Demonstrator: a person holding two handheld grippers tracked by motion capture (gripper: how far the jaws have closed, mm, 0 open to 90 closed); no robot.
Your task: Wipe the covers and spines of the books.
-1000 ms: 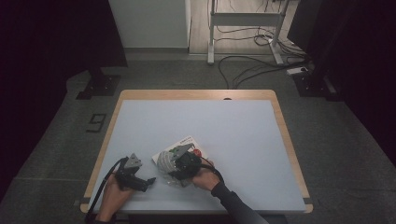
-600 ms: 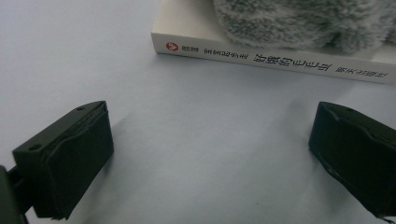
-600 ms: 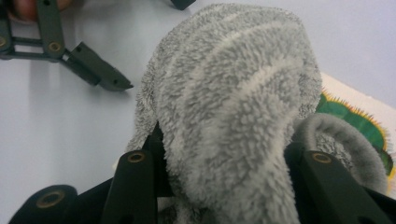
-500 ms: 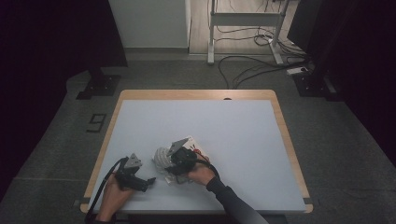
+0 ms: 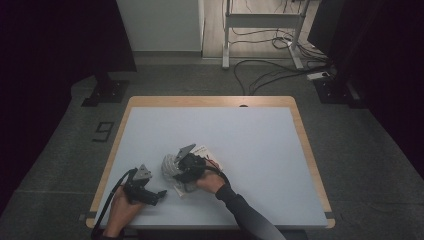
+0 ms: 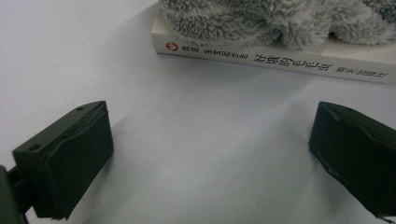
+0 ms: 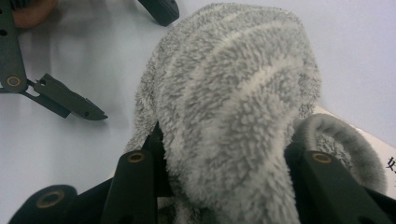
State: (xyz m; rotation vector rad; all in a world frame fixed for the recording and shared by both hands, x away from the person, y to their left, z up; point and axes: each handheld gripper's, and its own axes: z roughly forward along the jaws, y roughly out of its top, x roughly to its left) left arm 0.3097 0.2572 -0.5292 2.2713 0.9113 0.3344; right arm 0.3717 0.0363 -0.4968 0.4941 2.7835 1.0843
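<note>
Gripping a fluffy grey striped sock (image 7: pixel 233 121), the right tool (image 5: pixel 186 167) has its jaws pressed into the pile on both sides, the fabric bulging up between them. The sock lies on a white paperback book (image 6: pixel 275 58) at about seven o'clock on the tabletop (image 5: pixel 260 150), near the front edge; in the high view the sock (image 5: pixel 170 164) sits at the book's nine o'clock end. The left tool (image 5: pixel 145 187) rests on the tabletop just beside the book, jaws wide apart with nothing between them, aimed at the printed spine.

My read is that the step in hand is lifting the sock clear of the book, or bunching it up. The next move calls for a steady rise so the soft cloth does not slip out, and the left tool looks placed to pin or take the book if it drags along.

The sock is thick and plush, dark grey with pale bands, its ribbed cuff curling at the right of the right gripper view.
</note>
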